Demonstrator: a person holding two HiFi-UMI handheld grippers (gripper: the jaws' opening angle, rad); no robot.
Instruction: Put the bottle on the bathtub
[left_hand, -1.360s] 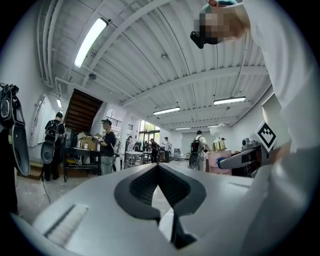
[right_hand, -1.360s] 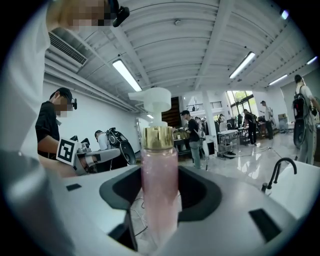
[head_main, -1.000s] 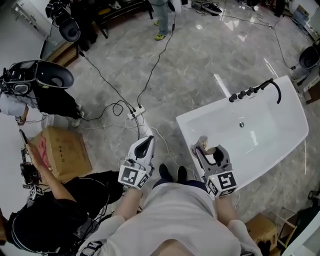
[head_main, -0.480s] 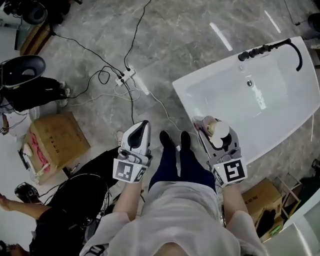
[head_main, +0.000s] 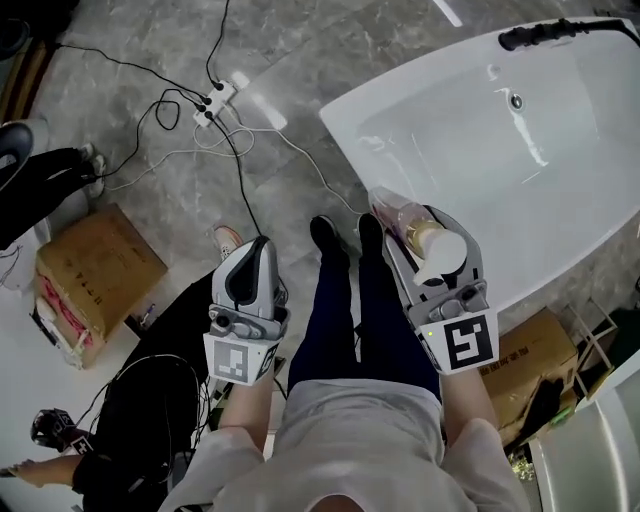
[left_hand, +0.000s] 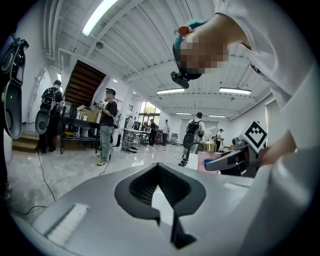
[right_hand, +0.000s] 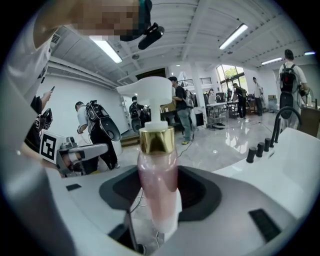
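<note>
Standing at the near corner of the white bathtub (head_main: 560, 200), we judged the carry nearly done and the set-down not yet begun. Our right gripper (head_main: 398, 218) was clamped on the pink bottle (head_main: 415, 232) around its body, holding it upright close by the tub's near rim, with the basin opening ahead and to the right. To place it well, we would need to reach over that rim, bring the base down flat on the ledge, and part the jaws only once it stood. A tall, narrow pump bottle would likely tip on a glossy edge. Our left gripper (head_main: 254, 252) hung idle, jaws together on nothing. A cardboard box (head_main: 95, 270) sat well to the left. Loose cables (head_main: 240, 170) ran across the marble to a power strip (head_main: 215, 97) ahead; neither seemed to block the reach.
</note>
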